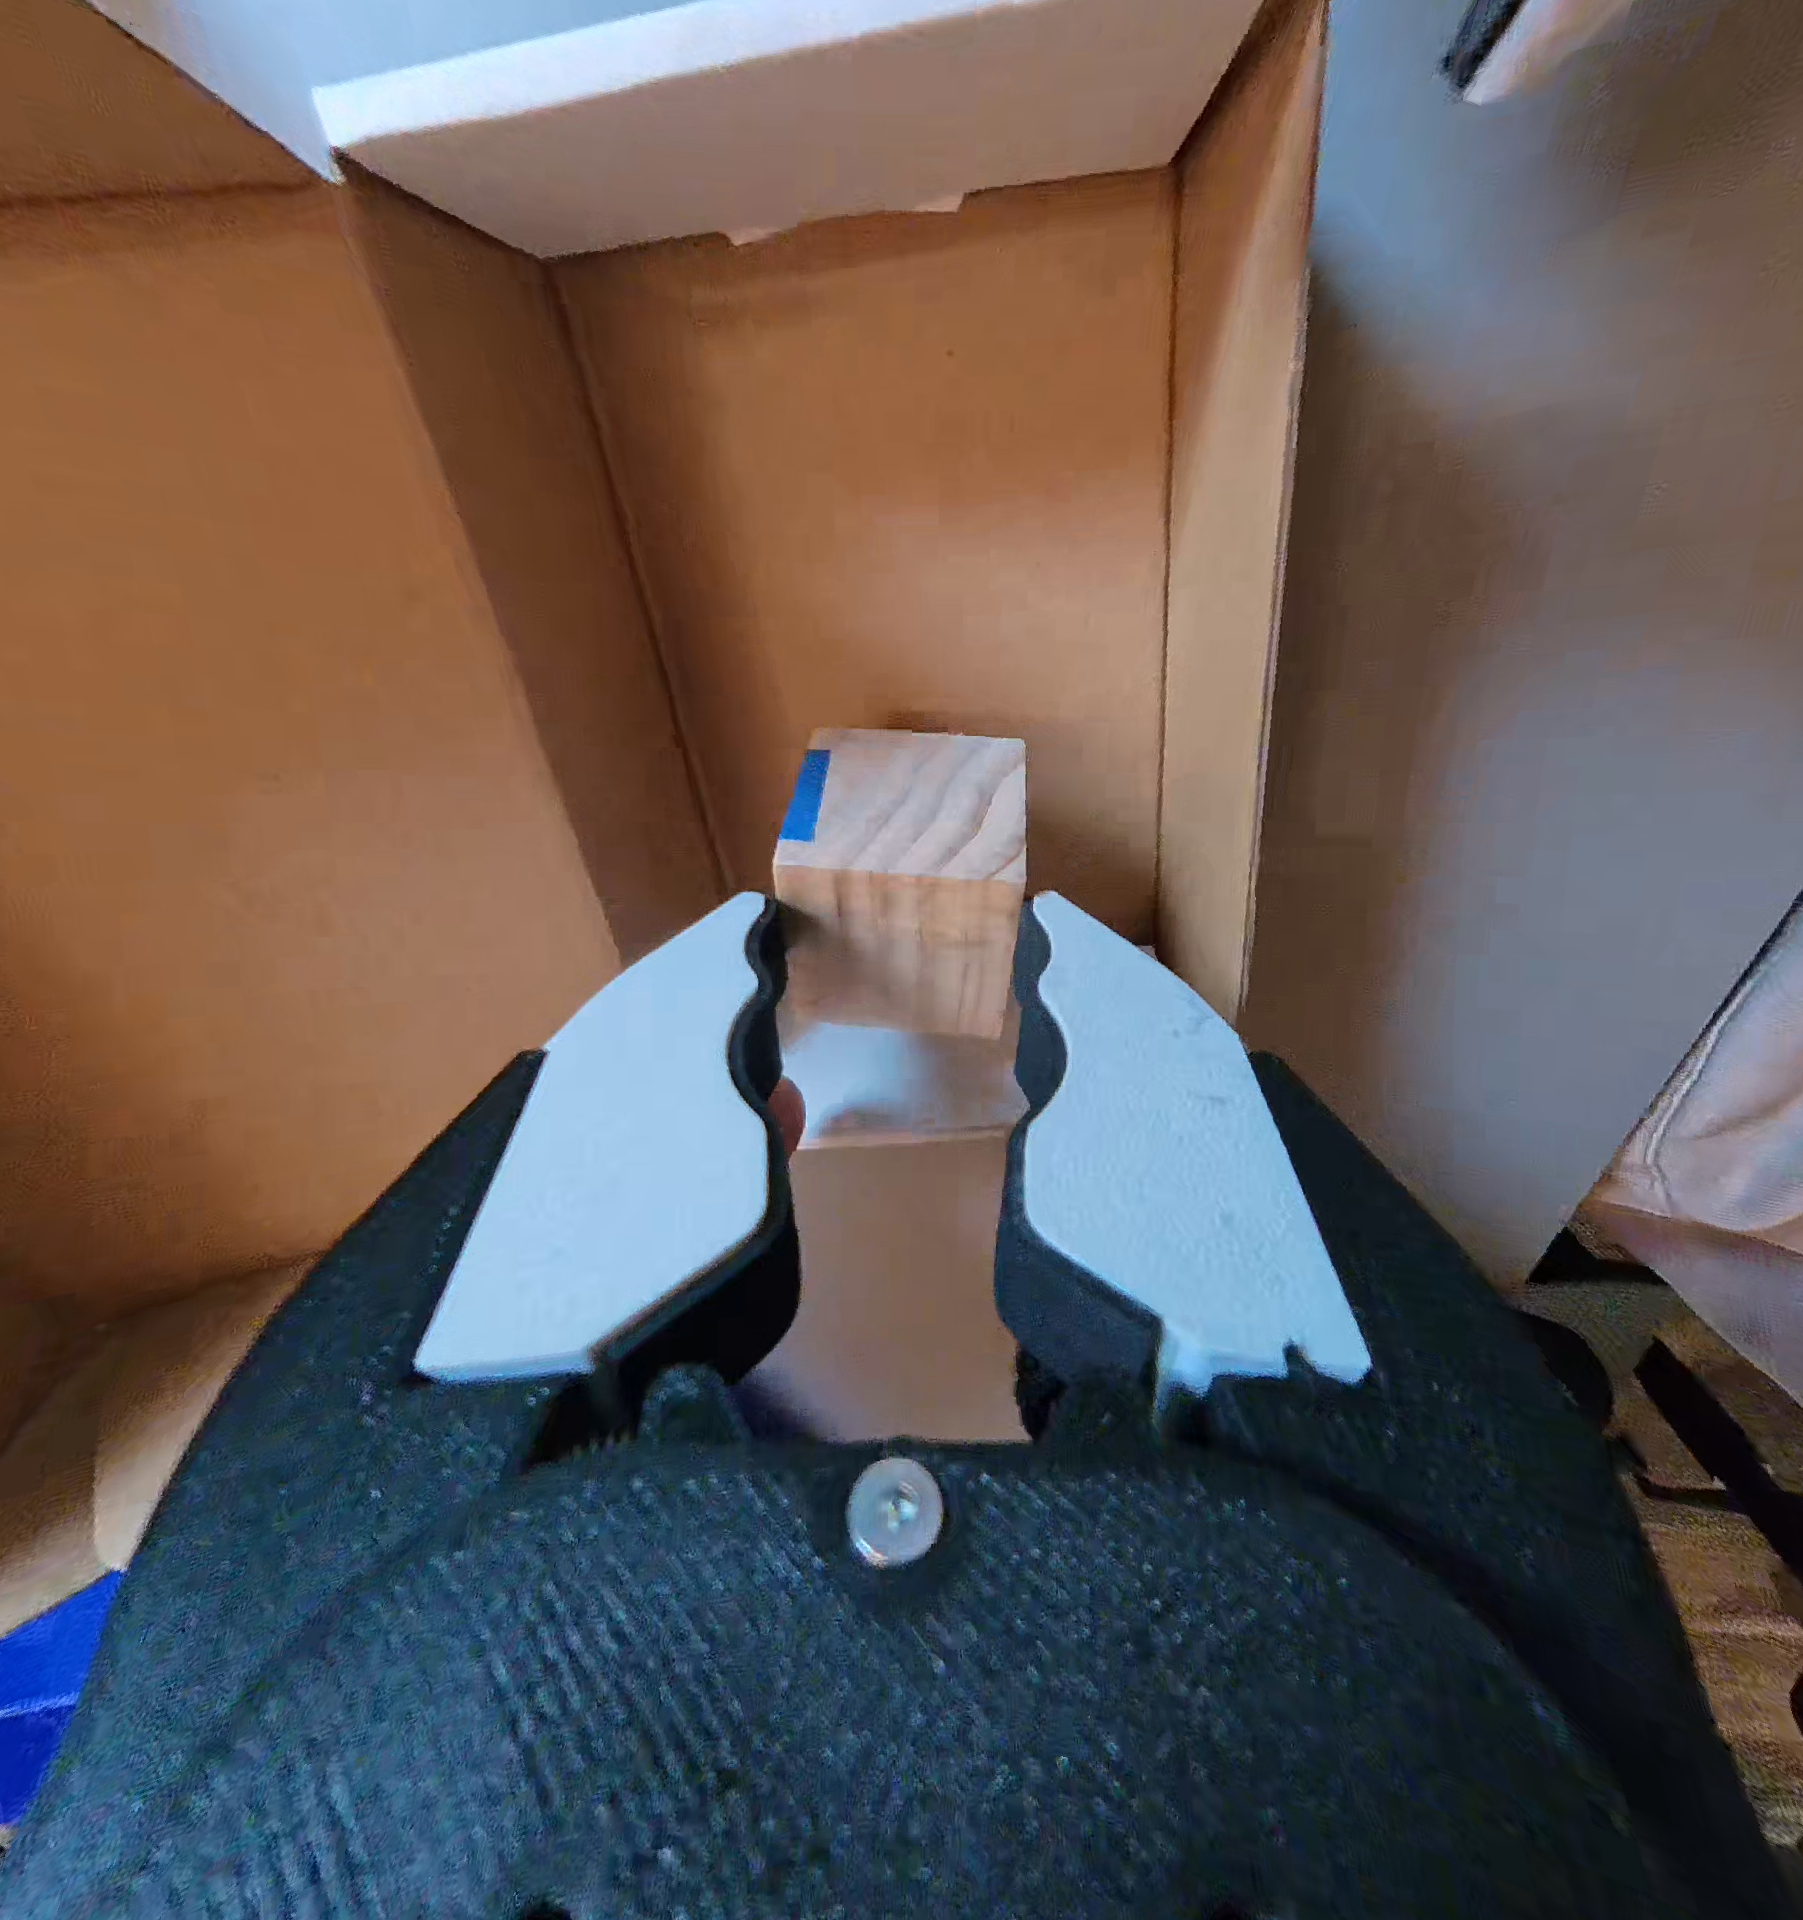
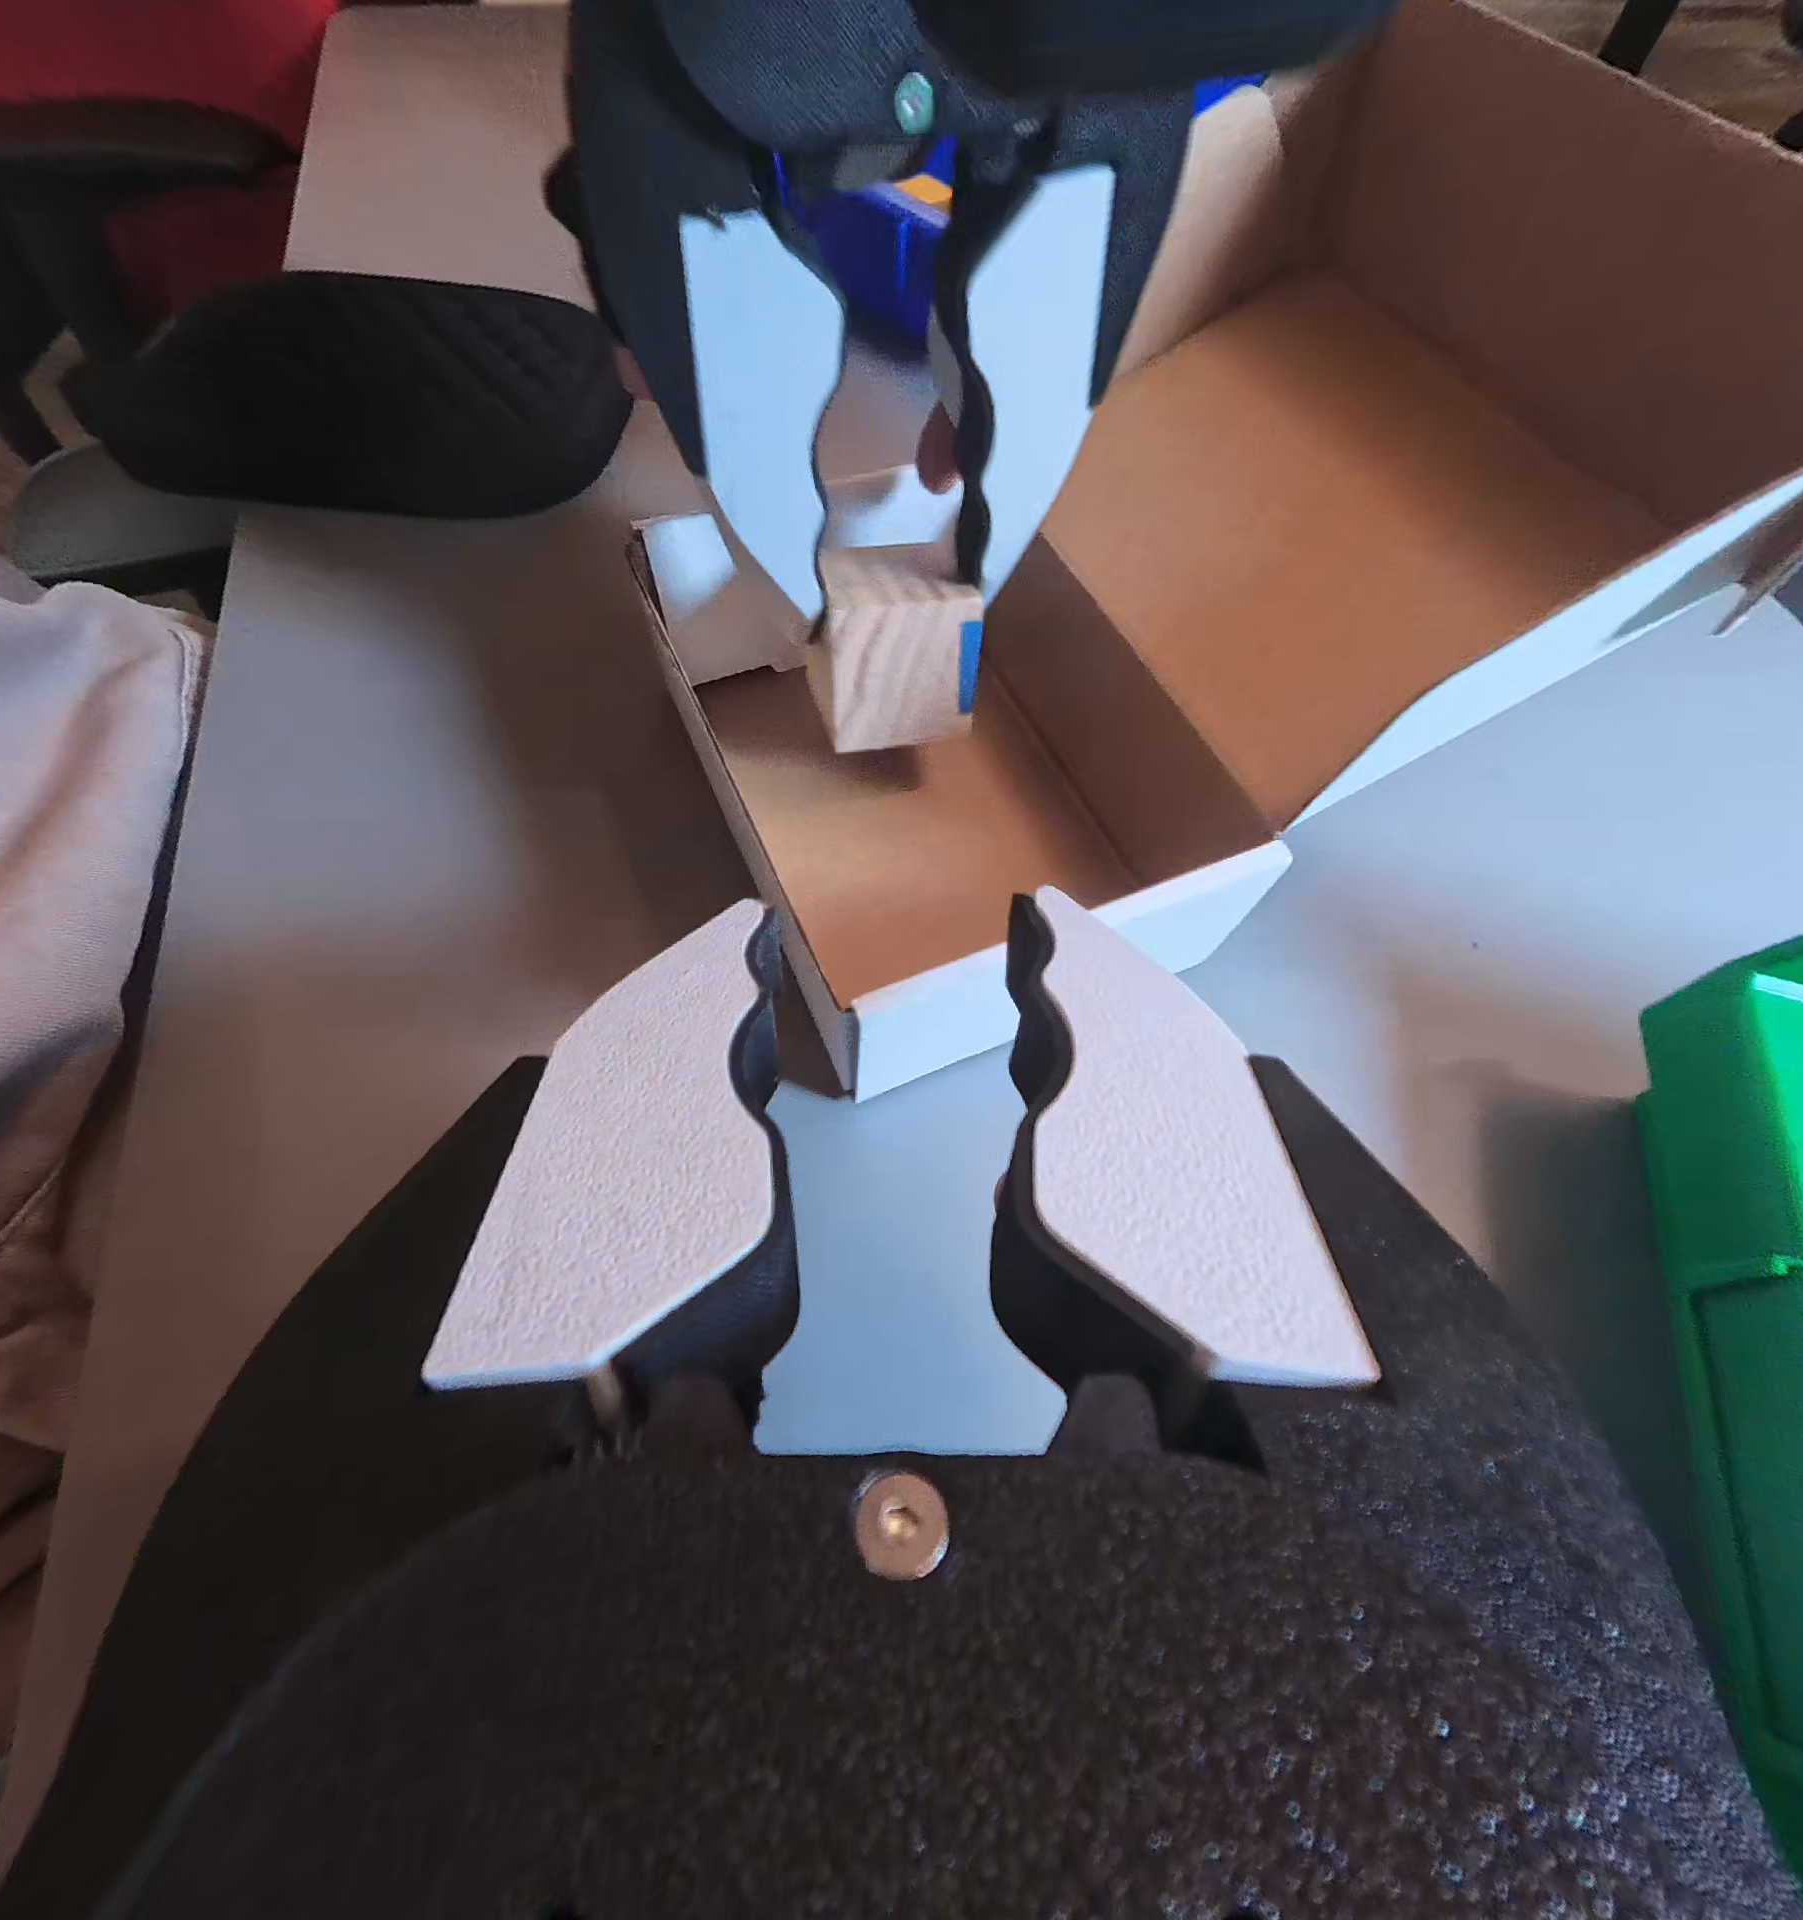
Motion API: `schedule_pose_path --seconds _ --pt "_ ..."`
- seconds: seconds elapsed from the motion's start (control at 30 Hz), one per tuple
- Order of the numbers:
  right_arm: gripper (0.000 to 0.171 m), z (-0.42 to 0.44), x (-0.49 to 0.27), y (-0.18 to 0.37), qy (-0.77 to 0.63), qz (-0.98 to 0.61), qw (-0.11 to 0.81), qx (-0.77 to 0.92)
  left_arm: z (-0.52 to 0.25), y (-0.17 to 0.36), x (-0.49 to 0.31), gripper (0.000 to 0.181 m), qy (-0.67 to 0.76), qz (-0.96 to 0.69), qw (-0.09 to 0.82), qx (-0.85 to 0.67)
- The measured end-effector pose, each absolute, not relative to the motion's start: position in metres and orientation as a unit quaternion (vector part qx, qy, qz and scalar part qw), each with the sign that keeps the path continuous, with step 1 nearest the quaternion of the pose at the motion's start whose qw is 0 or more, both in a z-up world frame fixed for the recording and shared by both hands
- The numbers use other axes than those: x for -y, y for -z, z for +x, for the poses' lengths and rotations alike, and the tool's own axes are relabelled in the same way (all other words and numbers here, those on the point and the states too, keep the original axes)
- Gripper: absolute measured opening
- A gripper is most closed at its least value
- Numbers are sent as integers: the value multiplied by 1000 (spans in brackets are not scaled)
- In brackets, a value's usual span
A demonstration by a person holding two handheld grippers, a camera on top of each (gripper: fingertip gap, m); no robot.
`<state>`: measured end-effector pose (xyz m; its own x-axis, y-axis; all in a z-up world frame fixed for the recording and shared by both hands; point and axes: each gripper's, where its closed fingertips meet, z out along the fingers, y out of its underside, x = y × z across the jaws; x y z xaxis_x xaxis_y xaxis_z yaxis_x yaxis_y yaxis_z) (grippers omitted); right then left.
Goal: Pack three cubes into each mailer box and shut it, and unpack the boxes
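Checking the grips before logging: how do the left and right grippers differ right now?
The left gripper clamps a wooden cube over the open mailer box; the right gripper holds nothing. Left reaches into the box; right hangs outside its near corner. Both have white fingers.

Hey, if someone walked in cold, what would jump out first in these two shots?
First, the wooden cube with a blue mark, gripped by the left tool over the open mailer box. Next, the right tool, open, hovers at the box's near corner, and a bright green bin sits at the right edge.
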<state>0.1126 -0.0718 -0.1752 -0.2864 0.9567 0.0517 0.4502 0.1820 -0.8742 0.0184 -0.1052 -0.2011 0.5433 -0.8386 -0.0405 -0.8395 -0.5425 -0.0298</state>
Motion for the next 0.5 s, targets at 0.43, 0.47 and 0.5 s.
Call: schedule_pose_path --seconds 0.43,0.47,0.5 --pt "42 112 72 172 -391 -503 337 693 16 188 99 51 -7 -886 62 -460" --pt "42 112 71 170 -392 -504 341 690 12 173 98 50 -7 -885 88 -457" --pt "42 111 69 169 -393 -505 345 686 3 156 96 49 -13 -884 114 -452"
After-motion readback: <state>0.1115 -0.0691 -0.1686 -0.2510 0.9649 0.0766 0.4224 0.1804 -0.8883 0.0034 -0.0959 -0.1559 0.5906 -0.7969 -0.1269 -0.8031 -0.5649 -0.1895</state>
